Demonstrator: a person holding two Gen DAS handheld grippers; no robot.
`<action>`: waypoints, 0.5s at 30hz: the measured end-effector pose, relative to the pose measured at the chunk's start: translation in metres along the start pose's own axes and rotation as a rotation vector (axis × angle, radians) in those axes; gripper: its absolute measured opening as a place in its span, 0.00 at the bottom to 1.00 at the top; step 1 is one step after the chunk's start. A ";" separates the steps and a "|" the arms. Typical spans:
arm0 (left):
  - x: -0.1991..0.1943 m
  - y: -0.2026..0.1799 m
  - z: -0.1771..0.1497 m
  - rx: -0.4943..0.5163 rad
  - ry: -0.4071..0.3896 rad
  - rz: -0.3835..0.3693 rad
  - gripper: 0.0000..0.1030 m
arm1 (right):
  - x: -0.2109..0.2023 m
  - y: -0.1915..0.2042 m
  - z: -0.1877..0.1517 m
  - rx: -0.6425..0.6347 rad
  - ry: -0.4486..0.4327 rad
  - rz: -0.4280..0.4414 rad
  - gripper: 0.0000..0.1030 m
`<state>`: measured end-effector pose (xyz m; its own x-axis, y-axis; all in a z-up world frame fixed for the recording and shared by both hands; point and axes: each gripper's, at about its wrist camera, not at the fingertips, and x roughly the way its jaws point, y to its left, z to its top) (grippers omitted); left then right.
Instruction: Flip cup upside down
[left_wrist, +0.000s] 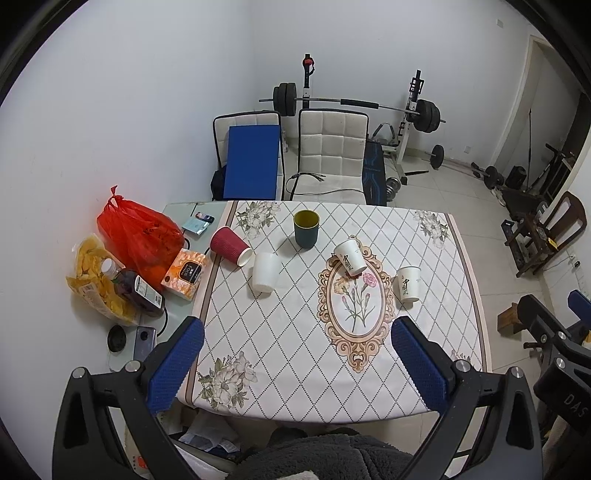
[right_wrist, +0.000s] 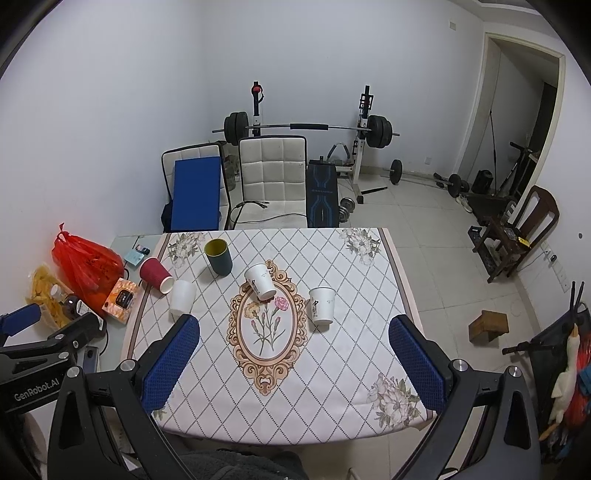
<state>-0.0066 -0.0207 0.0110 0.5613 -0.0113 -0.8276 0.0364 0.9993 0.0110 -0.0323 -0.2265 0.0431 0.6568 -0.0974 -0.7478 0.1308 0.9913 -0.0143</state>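
The printed marks on the two white paper cups (left_wrist: 350, 256) (left_wrist: 408, 283) are too small to read, and the tissue box (right_wrist: 121, 300) label is illegible.

I see bare tablecloth (right_wrist: 332, 369) across the near half, open for either gripper. Farther in, five cups bar the way: red cup (right_wrist: 155, 279), white cup (right_wrist: 182, 296), green cup (right_wrist: 218, 256), tipped cup (right_wrist: 260, 282), right cup (right_wrist: 321, 305), with gaps between most

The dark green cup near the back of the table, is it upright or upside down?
Upright: the dark green cup shows its open mouth and yellow inside facing up.
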 end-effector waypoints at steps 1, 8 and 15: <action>0.000 0.000 0.000 0.002 0.000 0.001 1.00 | 0.000 0.000 0.000 -0.001 0.000 -0.001 1.00; 0.000 0.000 0.001 0.000 0.000 0.000 1.00 | -0.001 -0.002 0.001 -0.001 0.001 0.001 1.00; -0.001 0.000 0.000 -0.001 0.000 0.000 1.00 | -0.002 -0.001 0.002 -0.003 -0.001 0.000 1.00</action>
<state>-0.0070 -0.0208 0.0118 0.5610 -0.0118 -0.8277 0.0355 0.9993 0.0099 -0.0322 -0.2272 0.0458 0.6575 -0.0972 -0.7472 0.1285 0.9916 -0.0160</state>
